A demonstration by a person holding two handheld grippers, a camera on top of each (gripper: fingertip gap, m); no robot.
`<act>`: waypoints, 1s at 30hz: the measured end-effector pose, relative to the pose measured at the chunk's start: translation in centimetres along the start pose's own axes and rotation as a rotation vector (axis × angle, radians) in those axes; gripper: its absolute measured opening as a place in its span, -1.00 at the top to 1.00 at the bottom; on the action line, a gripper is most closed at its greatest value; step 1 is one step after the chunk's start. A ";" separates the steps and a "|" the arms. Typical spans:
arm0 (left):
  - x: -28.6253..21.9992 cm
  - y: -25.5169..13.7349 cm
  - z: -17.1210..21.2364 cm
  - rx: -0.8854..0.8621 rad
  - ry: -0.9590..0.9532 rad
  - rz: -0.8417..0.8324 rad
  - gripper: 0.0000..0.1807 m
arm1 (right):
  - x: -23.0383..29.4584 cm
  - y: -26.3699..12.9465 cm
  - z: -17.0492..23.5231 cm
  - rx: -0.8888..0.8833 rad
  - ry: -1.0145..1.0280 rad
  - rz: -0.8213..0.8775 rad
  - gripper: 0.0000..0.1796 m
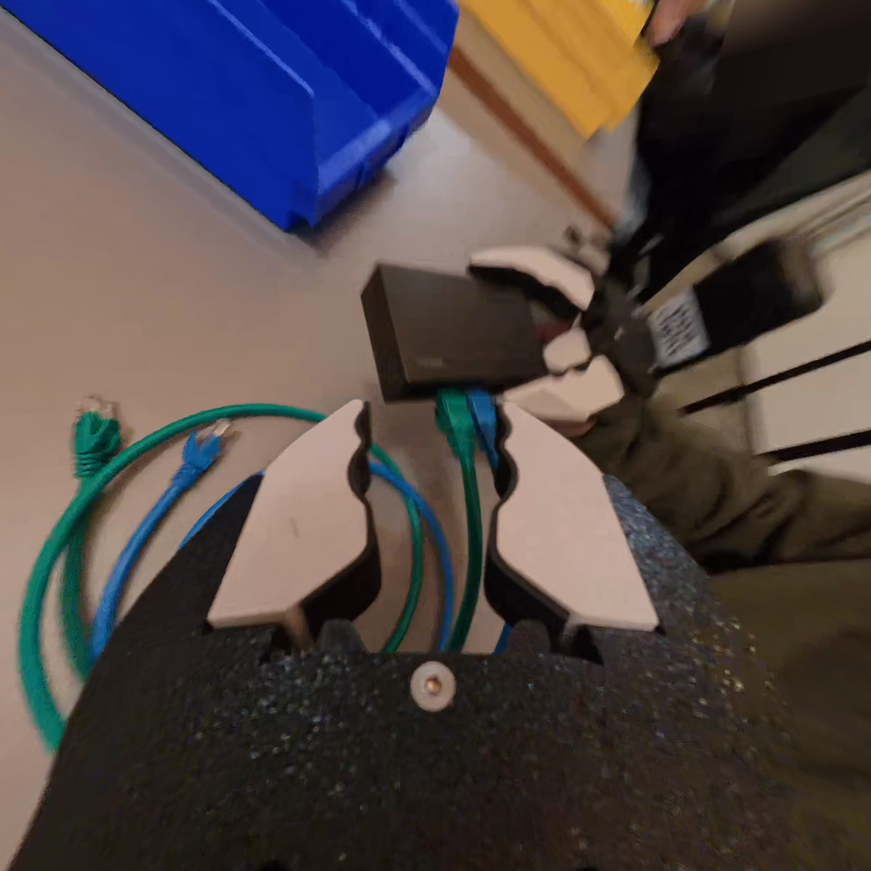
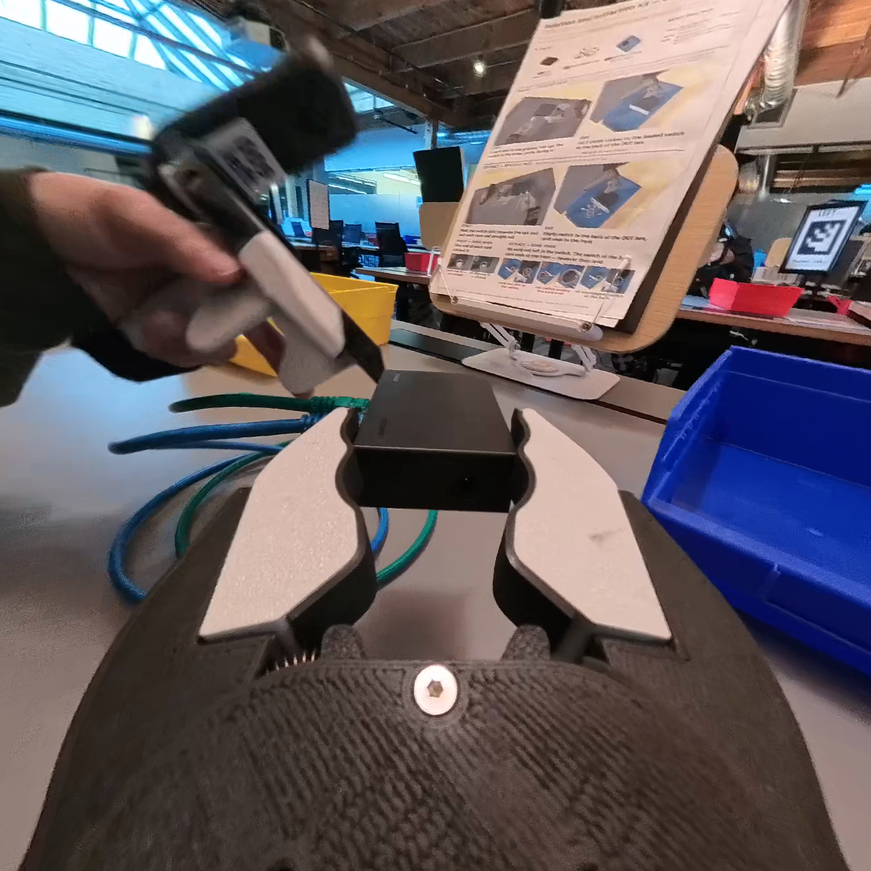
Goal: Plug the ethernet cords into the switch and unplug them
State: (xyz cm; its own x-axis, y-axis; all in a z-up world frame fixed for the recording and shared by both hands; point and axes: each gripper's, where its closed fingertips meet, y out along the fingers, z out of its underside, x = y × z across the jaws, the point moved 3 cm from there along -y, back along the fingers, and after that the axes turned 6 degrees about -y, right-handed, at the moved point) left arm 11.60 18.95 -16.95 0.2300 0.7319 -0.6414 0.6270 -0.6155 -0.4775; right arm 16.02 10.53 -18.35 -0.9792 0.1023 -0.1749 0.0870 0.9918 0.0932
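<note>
The black switch (image 2: 433,443) is clamped at its end between my right gripper's (image 2: 431,417) fingers and held just above the table; it also shows in the left wrist view (image 1: 447,330). A green cord (image 1: 455,424) and a blue cord (image 1: 483,412) are plugged side by side into the switch. My left gripper (image 1: 436,410) is open, its fingers straddling both plugs without touching them. The cords' free ends, green (image 1: 94,431) and blue (image 1: 202,452), lie loose on the table at left. In the right wrist view the left gripper (image 2: 339,372) hovers over the plugs (image 2: 339,405).
A blue bin (image 1: 264,99) stands beyond the switch; in the right wrist view the bin (image 2: 773,490) is at right. A yellow bin (image 2: 363,301) and a stand with an instruction sheet (image 2: 584,179) are at the back. A hand (image 2: 132,268) holds the left gripper.
</note>
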 end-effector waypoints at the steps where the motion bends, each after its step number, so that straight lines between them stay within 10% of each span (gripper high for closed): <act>1: 0.6 0.1 -0.7 -0.024 -0.104 0.081 0.33 | 0.1 0.0 -0.1 -0.007 -0.011 0.001 0.30; 7: 1.5 3.3 0.5 0.148 -0.480 0.506 0.30 | 1.1 0.1 -0.4 -0.039 -0.025 -0.067 0.30; 10: 0.2 4.0 0.5 0.160 -0.492 0.619 0.64 | 0.8 0.1 -0.4 -0.046 -0.005 -0.050 0.31; 30: -0.4 2.4 -1.3 0.318 -0.365 0.257 0.70 | 0.8 1.1 0.8 0.096 0.048 -0.076 0.09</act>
State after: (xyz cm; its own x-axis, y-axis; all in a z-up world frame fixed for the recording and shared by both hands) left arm 13.93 17.57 -17.03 0.0373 0.4325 -0.9009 0.3157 -0.8604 -0.4000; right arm 15.51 11.72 -19.21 -0.9911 0.0256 -0.1305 0.0275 0.9995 -0.0131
